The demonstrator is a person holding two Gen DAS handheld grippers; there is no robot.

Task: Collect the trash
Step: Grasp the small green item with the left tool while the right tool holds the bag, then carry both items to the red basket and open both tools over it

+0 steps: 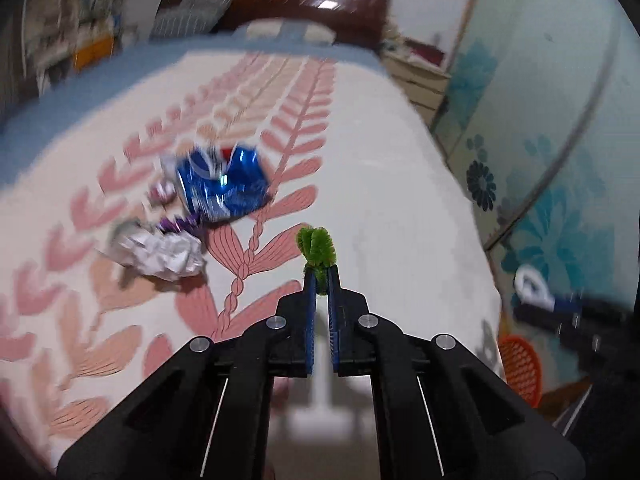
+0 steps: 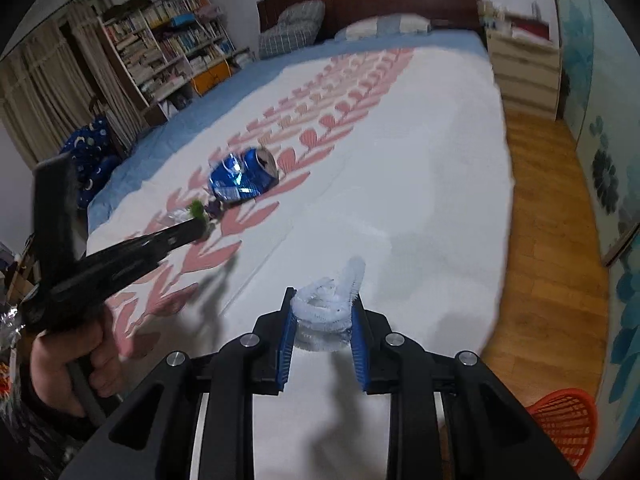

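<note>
**Both grippers loaded, light fuzzy scraps at risk of slipping before the basket**

The left gripper (image 1: pixel 320 276) is clamped on a green pipe cleaner (image 1: pixel 316 246), holding it only by its lower end at the very fingertips; most of the folded loop stands free above the jaws. A quick swing could flick it out, and the blur in the left wrist view suggests the gripper is moving fast. The right gripper (image 2: pixel 324 312) grips a white pipe cleaner (image 2: pixel 332 300) coiled between its blue pads (image 2: pixel 285 344); one end curls up past the tips, and the coil could spring loose or snag if the jaws ease.

The orange basket (image 2: pixel 564 420) sits on the wooden floor beside the bed (image 2: pixel 420 200), low and to the right. It is probably the bin; a release from too high or too far over the bed edge would likely drop these light pieces onto the floor.

On the bed lie the remaining pieces: a crushed blue soda can (image 1: pixel 222 186), dented and shiny, a crumpled ball of paper (image 1: pixel 160 254) just beside it, and a purple scrap (image 1: pixel 180 224) between them, too blurred to name. The two sit close, so one grasp could nudge the other away.
</note>
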